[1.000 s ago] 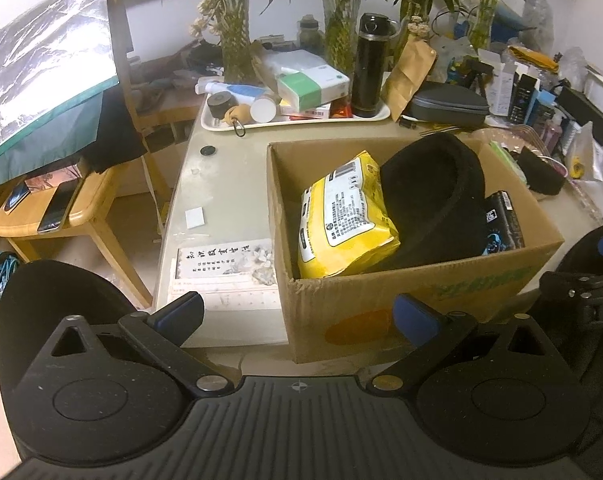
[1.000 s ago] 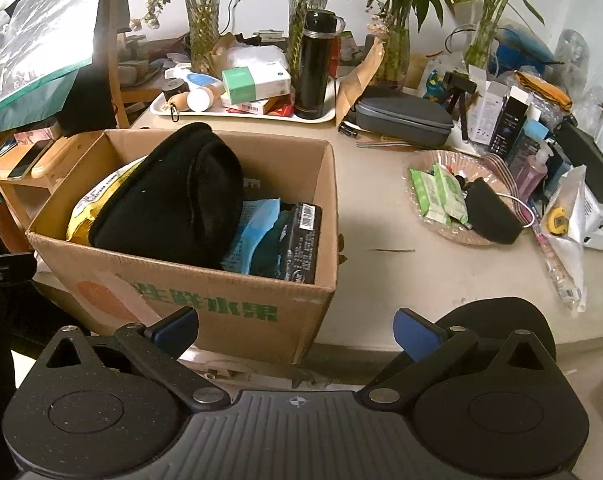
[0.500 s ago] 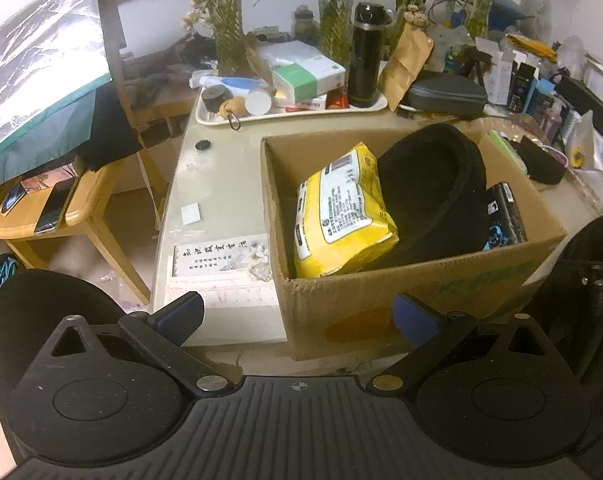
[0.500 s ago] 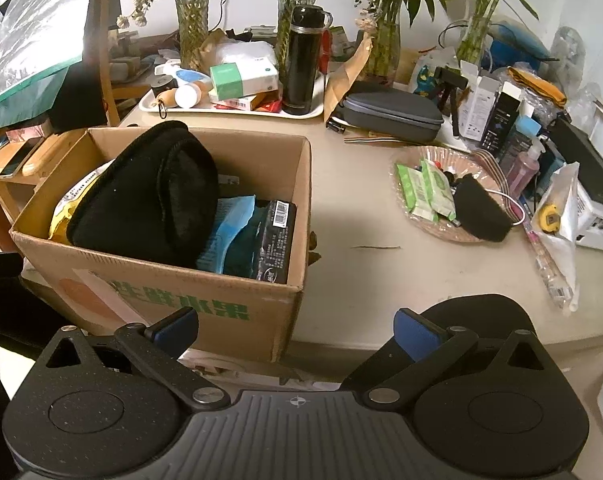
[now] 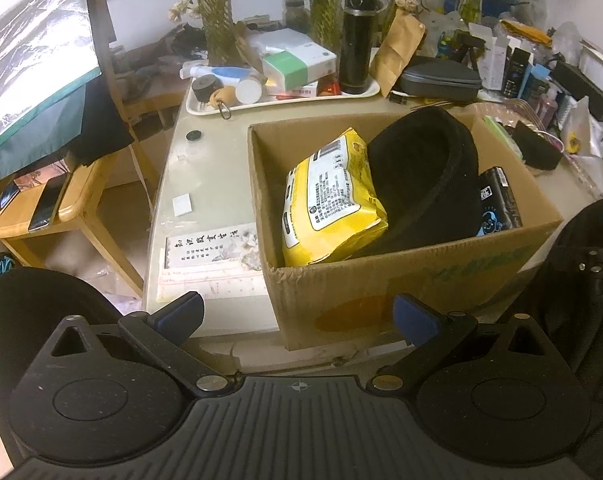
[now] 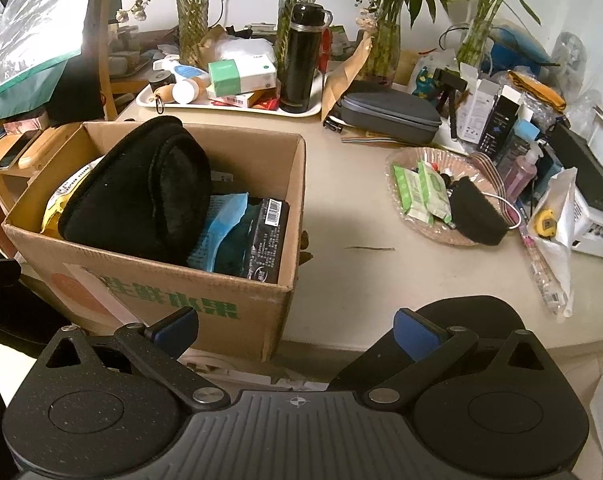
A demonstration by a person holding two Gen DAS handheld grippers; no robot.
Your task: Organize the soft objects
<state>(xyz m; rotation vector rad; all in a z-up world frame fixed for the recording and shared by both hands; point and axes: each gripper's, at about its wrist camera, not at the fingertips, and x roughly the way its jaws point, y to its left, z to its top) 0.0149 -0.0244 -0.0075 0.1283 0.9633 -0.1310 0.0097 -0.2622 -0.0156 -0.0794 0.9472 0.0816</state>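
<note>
A cardboard box stands at the table's near edge. In it are a yellow soft pack, a black plush cushion, a blue packet and a black packet. My left gripper is open and empty, held in front of the box's near left corner. My right gripper is open and empty, held in front of the box's near right corner. A small black pouch and green packets lie in a shallow dish on the right.
A white tray with a black flask, boxes and bottles stands at the back. A grey case, plant vases and cluttered boxes line the back and right. A wooden chair with phones stands left of the table.
Both grippers have drawn back and risen a little, so the box looks slightly further off. Nothing was taken hold of or let go.
</note>
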